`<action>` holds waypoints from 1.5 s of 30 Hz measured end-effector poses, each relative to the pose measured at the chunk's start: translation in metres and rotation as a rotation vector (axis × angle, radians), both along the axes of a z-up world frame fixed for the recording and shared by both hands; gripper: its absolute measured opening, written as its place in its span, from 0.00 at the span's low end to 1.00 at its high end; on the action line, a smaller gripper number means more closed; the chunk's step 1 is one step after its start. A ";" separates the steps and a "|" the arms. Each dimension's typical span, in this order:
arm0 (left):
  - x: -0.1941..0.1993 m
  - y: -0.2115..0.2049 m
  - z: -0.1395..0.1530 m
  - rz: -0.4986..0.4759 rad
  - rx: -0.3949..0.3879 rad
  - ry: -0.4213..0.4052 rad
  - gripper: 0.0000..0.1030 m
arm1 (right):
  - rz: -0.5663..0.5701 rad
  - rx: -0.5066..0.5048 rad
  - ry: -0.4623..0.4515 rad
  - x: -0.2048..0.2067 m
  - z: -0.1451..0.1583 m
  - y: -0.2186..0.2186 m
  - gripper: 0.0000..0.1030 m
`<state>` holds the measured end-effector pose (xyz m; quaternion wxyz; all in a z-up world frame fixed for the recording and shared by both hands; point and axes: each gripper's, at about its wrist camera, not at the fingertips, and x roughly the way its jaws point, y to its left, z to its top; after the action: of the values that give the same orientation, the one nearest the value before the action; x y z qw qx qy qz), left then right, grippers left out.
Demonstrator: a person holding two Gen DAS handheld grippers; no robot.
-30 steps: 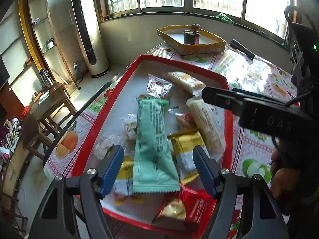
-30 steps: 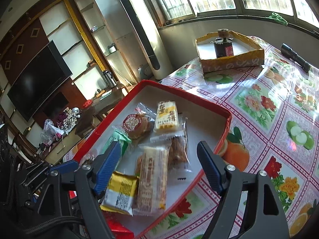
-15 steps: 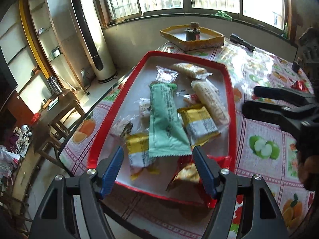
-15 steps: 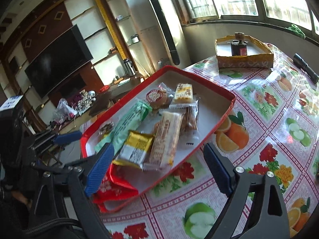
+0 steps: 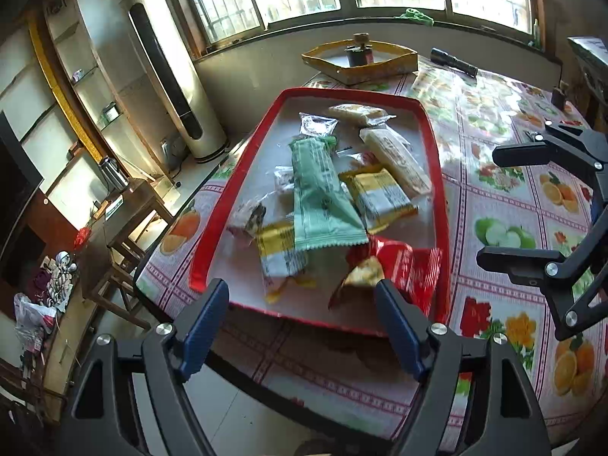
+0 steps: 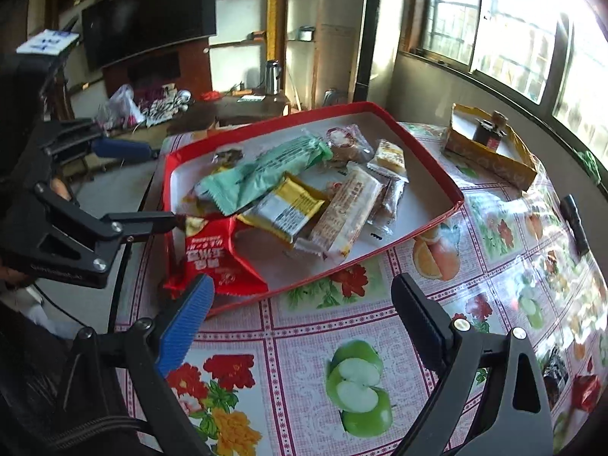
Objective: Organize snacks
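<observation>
Snacks: a pile of wrapped bars and packets in a red tray [image 5: 243, 174] on the tabletop [image 6: 380, 326], toward its left near edge.
Left tongs [image 5: 302, 323]: spread wide apart, empty, held off the near end of the tray.
Right tongs [image 6: 300, 313]: spread wide apart, empty, over bare cloth on the right side of the tray, clear of its rim.
Nearest item: red packet [image 5: 402, 269], at the near end of the tray, draped over the rim just ahead of the left tongs.
Key relation: the red packet lies straight ahead of the left tongs, toward their right finger; the left hand looks the nearer one.
Long axis: green bar [image 5: 321, 193] runs near-to-far down the middle of the tray, partly over a yellow packet [image 5: 380, 197]; a pale long bar [image 5: 395, 161] lies to its right, angled the same way.
Judgement: a grab from the left would meet the red packet first.
Surface: glossy cloth printed with fruit and flowers; glare at the far side.
Far end: yellow box [image 5: 361, 64] with a small dark jar; a black torch [image 5: 454, 61].
Room: windows beyond, tall standing air unit on the left, television and shelves.
</observation>
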<state>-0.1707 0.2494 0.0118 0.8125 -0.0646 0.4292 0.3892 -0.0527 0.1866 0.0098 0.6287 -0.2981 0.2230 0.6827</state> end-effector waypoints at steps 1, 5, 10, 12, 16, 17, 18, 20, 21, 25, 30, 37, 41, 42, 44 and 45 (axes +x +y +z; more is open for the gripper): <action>-0.004 -0.002 0.001 0.002 0.000 -0.002 0.77 | 0.014 -0.003 -0.006 -0.002 -0.001 -0.001 0.92; -0.013 -0.008 0.003 -0.001 -0.007 -0.009 0.77 | 0.057 -0.021 -0.026 -0.010 -0.003 -0.005 0.92; -0.023 -0.015 0.009 -0.007 0.001 -0.024 0.78 | 0.097 -0.045 -0.039 -0.025 -0.005 -0.011 0.92; -0.026 -0.018 0.010 -0.014 -0.006 -0.030 0.78 | 0.108 -0.047 -0.043 -0.031 -0.005 -0.013 0.92; -0.030 -0.021 0.008 -0.021 -0.024 -0.028 0.79 | 0.118 -0.032 -0.073 -0.039 -0.004 -0.019 0.92; -0.031 -0.021 0.007 -0.018 -0.026 -0.028 0.79 | 0.122 -0.026 -0.074 -0.042 -0.003 -0.020 0.92; -0.032 -0.022 0.006 -0.017 -0.026 -0.028 0.79 | 0.127 -0.023 -0.071 -0.044 -0.002 -0.022 0.92; -0.036 -0.023 0.005 -0.016 -0.025 -0.027 0.79 | 0.140 -0.016 -0.063 -0.046 0.001 -0.024 0.92; -0.037 -0.023 0.005 -0.014 -0.023 -0.027 0.79 | 0.145 -0.014 -0.061 -0.047 0.002 -0.025 0.92; -0.042 -0.024 0.006 -0.013 -0.021 -0.030 0.79 | 0.151 -0.028 -0.047 -0.049 0.001 -0.024 0.92; -0.049 -0.022 0.005 -0.008 -0.021 -0.033 0.79 | 0.166 -0.024 -0.048 -0.057 0.000 -0.020 0.92; -0.057 -0.019 0.004 0.007 -0.027 -0.040 0.79 | 0.196 -0.050 -0.059 -0.069 -0.010 -0.011 0.92; -0.059 -0.017 0.005 0.010 -0.026 -0.047 0.79 | 0.196 -0.047 -0.067 -0.073 -0.010 -0.008 0.92; -0.059 -0.016 0.005 0.010 -0.027 -0.049 0.79 | 0.196 -0.040 -0.065 -0.074 -0.009 -0.009 0.92; -0.060 -0.015 0.006 0.010 -0.031 -0.054 0.79 | 0.192 -0.023 -0.059 -0.073 -0.005 -0.011 0.92; -0.060 -0.014 0.006 0.009 -0.032 -0.056 0.79 | 0.188 -0.017 -0.058 -0.071 -0.005 -0.011 0.92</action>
<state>-0.2311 0.2355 0.0182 0.8213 -0.0906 0.4120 0.3841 -0.1240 0.1753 0.0052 0.5657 -0.3425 0.1816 0.7279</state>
